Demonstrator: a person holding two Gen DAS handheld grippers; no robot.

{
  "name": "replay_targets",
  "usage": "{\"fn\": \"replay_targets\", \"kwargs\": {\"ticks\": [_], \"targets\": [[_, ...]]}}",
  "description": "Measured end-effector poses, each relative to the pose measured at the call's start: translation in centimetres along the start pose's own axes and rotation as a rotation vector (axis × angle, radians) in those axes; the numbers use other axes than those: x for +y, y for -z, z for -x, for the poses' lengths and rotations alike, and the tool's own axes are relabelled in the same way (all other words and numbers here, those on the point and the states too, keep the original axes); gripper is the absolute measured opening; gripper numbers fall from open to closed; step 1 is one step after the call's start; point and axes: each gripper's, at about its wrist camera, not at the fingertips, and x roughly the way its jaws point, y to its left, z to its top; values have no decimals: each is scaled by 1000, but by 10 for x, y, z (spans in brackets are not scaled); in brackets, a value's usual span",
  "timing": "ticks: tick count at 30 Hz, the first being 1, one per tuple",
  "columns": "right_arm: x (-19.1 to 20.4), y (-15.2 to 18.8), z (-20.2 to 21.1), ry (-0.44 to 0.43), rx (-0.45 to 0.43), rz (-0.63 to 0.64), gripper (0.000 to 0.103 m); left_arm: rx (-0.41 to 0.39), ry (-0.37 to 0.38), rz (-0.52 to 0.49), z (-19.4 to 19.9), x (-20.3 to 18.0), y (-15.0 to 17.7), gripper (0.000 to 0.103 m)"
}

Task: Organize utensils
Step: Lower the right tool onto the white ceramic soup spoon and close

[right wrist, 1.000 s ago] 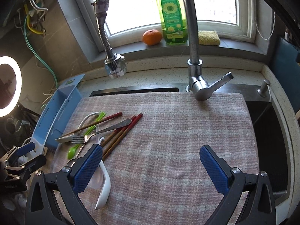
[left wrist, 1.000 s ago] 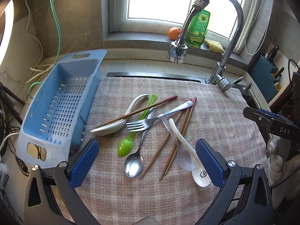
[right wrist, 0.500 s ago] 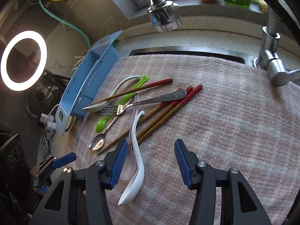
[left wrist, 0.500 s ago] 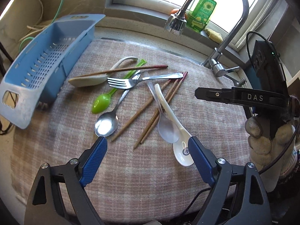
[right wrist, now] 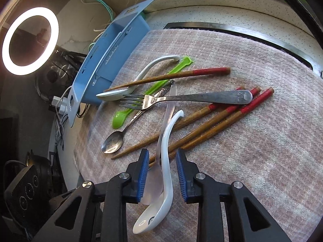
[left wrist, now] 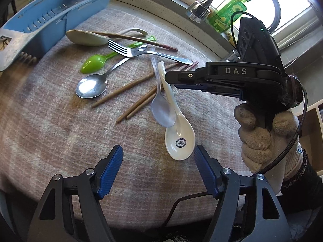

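- The right gripper [right wrist: 160, 178] straddles the handles of two spoons on the checked cloth [right wrist: 252, 151]: the white ceramic spoon [right wrist: 167, 183] and the clear plastic spoon [right wrist: 155, 181] lying just beside it.
- Its blue fingers [right wrist: 143, 177] are narrowed but not closed; a gap shows on each side of the handles, so nothing is gripped.
- In the left wrist view the same gripper reaches in from the right, held by a gloved hand [left wrist: 260, 129], its tip over the white spoon's handle.
- The left gripper [left wrist: 158, 168] hovers wide open and holding nothing, with the white spoon's bowl just ahead of its fingers [left wrist: 110, 171].
- Count on the cloth: four chopsticks [right wrist: 212, 125] with red ends, one crossing the cream spoon [left wrist: 86, 37] apart from the other three.
- Five spoons: white ceramic, clear plastic, cream, green plastic spoon [left wrist: 94, 62], metal spoon [left wrist: 91, 85].
- One fork [right wrist: 181, 98] lies across the pile.
- One blue drainer basket [left wrist: 40, 18] stands at the cloth's left edge.
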Motion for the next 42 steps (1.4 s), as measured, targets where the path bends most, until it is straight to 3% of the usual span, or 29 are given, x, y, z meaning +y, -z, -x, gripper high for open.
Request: {"fn": "replay_targets", "kwargs": {"ticks": [11,28,42], "targets": [[-6,-9,-6,3,25,-9,15,49,18,-6,-21,-13,4,65],[-7,-13,-14,-29,52,-14,7,94,62,14,-46,-12,-2,32],[-35,5,16,-55,-34,-104,6,98,80,-30,-77,-42,-5,31]]}}
